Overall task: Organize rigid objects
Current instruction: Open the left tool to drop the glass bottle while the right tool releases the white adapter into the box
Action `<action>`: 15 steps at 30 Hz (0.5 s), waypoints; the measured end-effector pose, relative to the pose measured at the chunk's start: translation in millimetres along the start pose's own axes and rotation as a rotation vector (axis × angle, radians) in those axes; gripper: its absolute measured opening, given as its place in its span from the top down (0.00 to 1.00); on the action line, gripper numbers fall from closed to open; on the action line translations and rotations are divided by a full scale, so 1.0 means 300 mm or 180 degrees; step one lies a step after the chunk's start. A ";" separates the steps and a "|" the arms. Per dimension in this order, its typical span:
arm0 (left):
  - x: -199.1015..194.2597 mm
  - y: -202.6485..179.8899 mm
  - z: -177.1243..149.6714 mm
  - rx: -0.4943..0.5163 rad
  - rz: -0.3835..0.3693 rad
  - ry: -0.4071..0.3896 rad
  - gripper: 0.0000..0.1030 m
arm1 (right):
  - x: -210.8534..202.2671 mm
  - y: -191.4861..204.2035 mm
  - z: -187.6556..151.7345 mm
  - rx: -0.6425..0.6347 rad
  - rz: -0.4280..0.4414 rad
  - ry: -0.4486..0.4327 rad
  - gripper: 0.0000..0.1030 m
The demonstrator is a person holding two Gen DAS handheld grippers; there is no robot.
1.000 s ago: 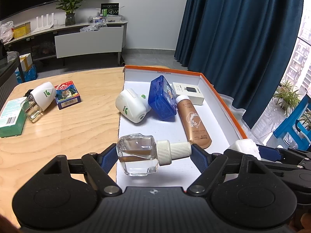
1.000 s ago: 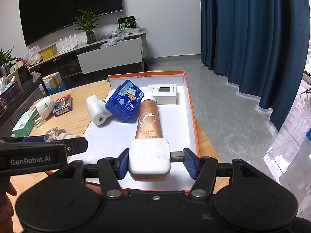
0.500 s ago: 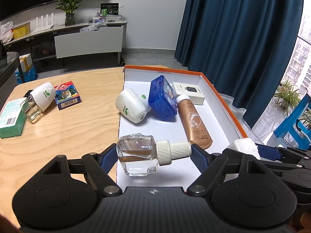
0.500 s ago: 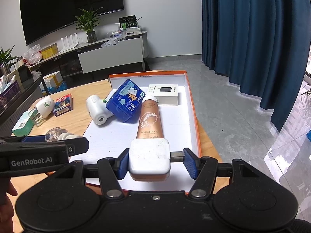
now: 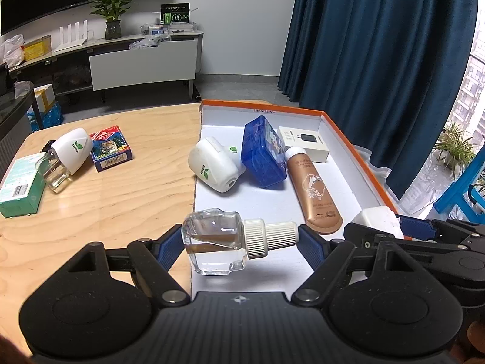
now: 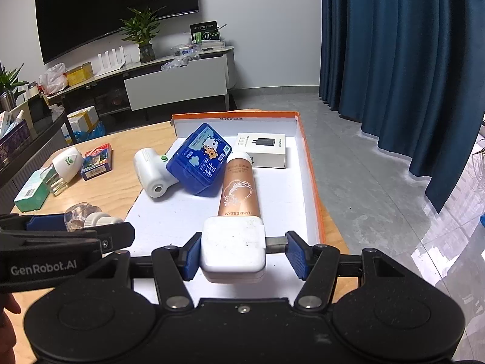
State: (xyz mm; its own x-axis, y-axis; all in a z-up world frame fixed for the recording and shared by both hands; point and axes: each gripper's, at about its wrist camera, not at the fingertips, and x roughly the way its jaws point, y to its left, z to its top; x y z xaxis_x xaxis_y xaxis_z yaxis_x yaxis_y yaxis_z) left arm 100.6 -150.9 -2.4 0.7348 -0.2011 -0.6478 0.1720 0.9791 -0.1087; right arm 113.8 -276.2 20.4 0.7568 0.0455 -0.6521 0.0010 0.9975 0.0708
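Note:
My left gripper (image 5: 241, 242) is shut on a clear glass bottle with a white cap (image 5: 224, 242), held sideways over the near left edge of the white tray with an orange rim (image 5: 357, 148). My right gripper (image 6: 244, 253) is shut on a white power adapter (image 6: 232, 248), held over the tray's near end; the adapter also shows in the left wrist view (image 5: 377, 217). In the tray lie a white plug-in device (image 5: 213, 166), a blue box (image 5: 262, 151), a bronze hand cream tube (image 5: 312, 186) and a white charger box (image 5: 303, 144).
On the wooden table (image 5: 106, 200) left of the tray are a white device with a glass bottle (image 5: 65, 157), a card pack (image 5: 110, 148) and a green box (image 5: 19, 188). Blue curtains (image 5: 379, 60) hang to the right.

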 end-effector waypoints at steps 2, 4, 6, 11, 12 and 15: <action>0.004 0.000 0.000 0.0007 0.0001 0.0006 0.21 | 0.009 0.001 0.002 -0.0006 -0.0007 0.0011 0.32; 0.011 0.000 0.000 0.0008 -0.0009 0.0018 0.21 | 0.015 0.000 0.004 -0.0011 -0.0014 0.0017 0.32; 0.021 0.001 0.001 0.0002 -0.0031 0.0028 0.21 | 0.021 -0.003 0.005 -0.0013 -0.0016 0.0016 0.30; 0.044 0.002 0.000 0.0005 -0.0128 0.0062 0.21 | 0.022 -0.015 0.008 0.0016 -0.0091 -0.0049 0.28; 0.044 0.002 -0.002 0.0002 -0.0162 0.0057 0.21 | 0.021 -0.022 0.011 0.0034 -0.0097 -0.0059 0.28; 0.033 -0.008 0.000 0.0061 -0.0184 0.0000 0.18 | 0.014 -0.030 0.015 0.0072 -0.0139 -0.0096 0.27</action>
State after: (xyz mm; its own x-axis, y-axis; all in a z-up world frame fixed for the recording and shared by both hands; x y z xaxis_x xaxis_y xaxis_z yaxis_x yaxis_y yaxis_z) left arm 107.6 -155.3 -8.6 0.7232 -0.2572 -0.6410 0.2267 0.9651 -0.1314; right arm 120.0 -285.3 20.4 0.7751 -0.0001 -0.6318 0.0490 0.9970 0.0599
